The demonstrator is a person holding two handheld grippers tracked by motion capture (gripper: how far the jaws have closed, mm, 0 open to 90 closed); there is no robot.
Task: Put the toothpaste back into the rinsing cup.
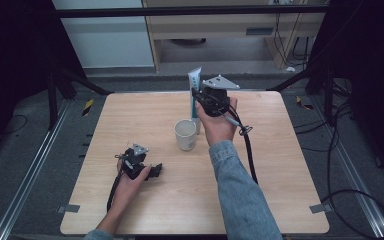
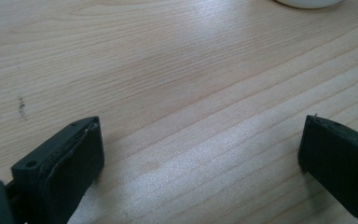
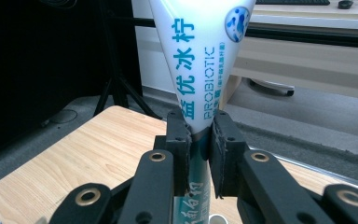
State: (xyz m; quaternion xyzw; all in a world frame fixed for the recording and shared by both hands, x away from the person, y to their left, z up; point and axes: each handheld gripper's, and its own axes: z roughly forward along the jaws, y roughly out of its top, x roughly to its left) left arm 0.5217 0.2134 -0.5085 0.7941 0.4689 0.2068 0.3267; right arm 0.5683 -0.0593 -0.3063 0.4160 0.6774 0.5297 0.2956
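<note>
Tall white plastic squeeze tube (image 3: 200, 60), soft, flattened and fanning wide toward its crimped top, upright above the far-centre of the table just behind the cup; teal print reads "PROBIOTIC" beside Chinese characters.

Right gripper (image 3: 199, 149): black ribbed pads clenched on the tube's narrow lower part.

Left gripper (image 2: 200, 154): jaws spread wide, grasping nothing, low over the table.

Round white ceramic cup (image 1: 185, 134), glossy.

Pale wooden table (image 1: 260, 200), straight fine grain.

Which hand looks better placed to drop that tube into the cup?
Right: its tool already clamps the tube upright beside the cup. The left tool rests open on the table, farther off.
</note>
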